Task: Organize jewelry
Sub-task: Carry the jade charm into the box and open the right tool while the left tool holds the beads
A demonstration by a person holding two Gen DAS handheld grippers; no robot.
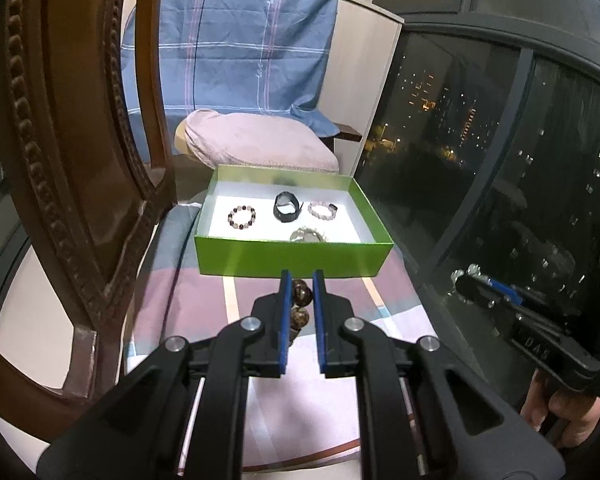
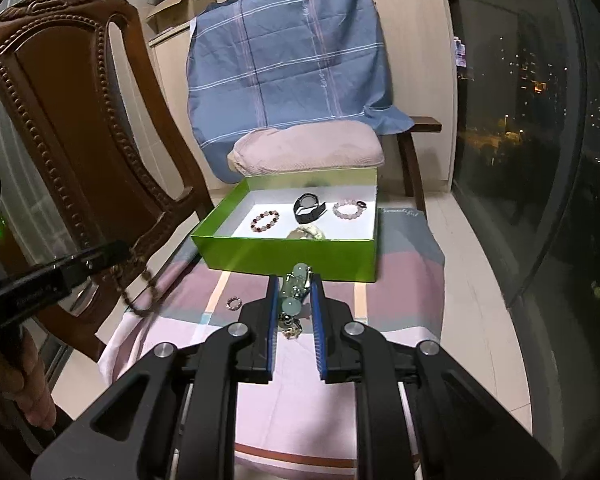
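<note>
My left gripper (image 1: 301, 277) is shut on a brown bead bracelet (image 1: 302, 298), held just in front of the green box (image 1: 292, 258). My right gripper (image 2: 296, 280) is shut on a pale green bead bracelet (image 2: 297, 292), also short of the box's near wall (image 2: 284, 254). On the box's white floor lie a dark-and-pink bead bracelet (image 2: 265, 220), a black watch (image 2: 309, 207), a pink bracelet (image 2: 350, 209) and a clear bead bracelet (image 2: 306, 233). In the right wrist view the brown bracelet (image 2: 140, 298) dangles from the left gripper at the left.
A small ring (image 2: 233, 303) lies on the striped cloth (image 2: 400, 280) left of my right gripper. A carved wooden chair (image 2: 72, 120) stands close on the left. Behind the box are a pink cushion (image 2: 308, 152) and a blue plaid sheet (image 2: 292, 60). A dark window (image 2: 540, 140) runs along the right.
</note>
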